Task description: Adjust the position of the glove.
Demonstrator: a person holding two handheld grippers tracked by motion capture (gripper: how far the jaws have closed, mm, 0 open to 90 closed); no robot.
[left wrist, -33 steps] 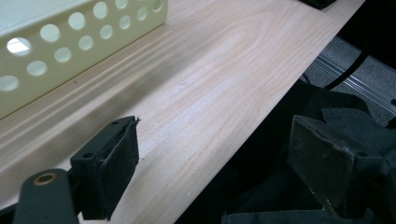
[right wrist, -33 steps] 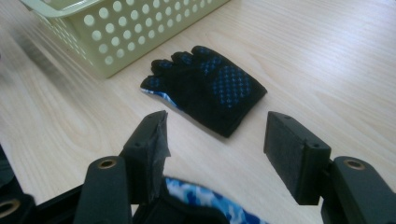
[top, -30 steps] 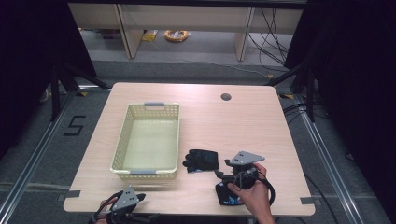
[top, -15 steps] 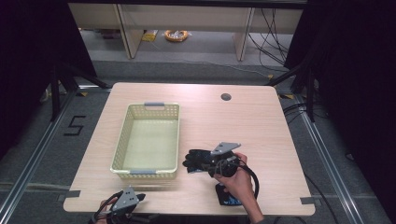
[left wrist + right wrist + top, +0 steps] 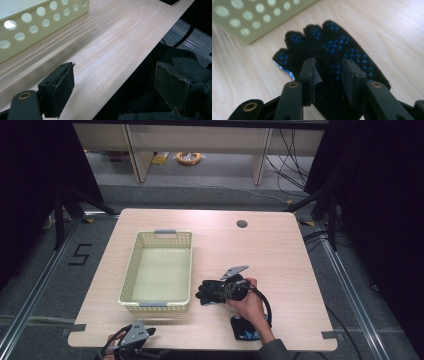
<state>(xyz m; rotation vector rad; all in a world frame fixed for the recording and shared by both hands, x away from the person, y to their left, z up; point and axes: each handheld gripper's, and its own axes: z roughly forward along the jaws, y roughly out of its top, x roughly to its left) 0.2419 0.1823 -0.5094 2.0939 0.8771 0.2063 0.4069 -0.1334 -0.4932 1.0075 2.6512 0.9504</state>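
Note:
A black glove (image 5: 207,291) with blue dots (image 5: 342,42) lies flat on the table, just right of the yellow basket's (image 5: 131,270) near corner. My right gripper (image 5: 218,290) (image 5: 328,66) is lowered onto it, pointing left. Its jaws have just been closing and stand a little apart, with the glove's palm under and between the tips. A second black glove (image 5: 246,329) lies near the front edge under the person's forearm. At the table's front left edge my left gripper (image 5: 136,337) (image 5: 115,75) rests with its jaws wide apart and nothing between them.
The perforated basket (image 5: 37,17) is empty and takes up the table's left middle. A round cable hole (image 5: 242,224) sits at the back. Bare wood (image 5: 280,260) spreads to the right and back of the gloves. Dark cloth (image 5: 175,65) lies below the front edge.
My right gripper has moved left and a little down, from over the front glove onto the glove beside the basket, and its jaws have narrowed. The left gripper has stayed put.

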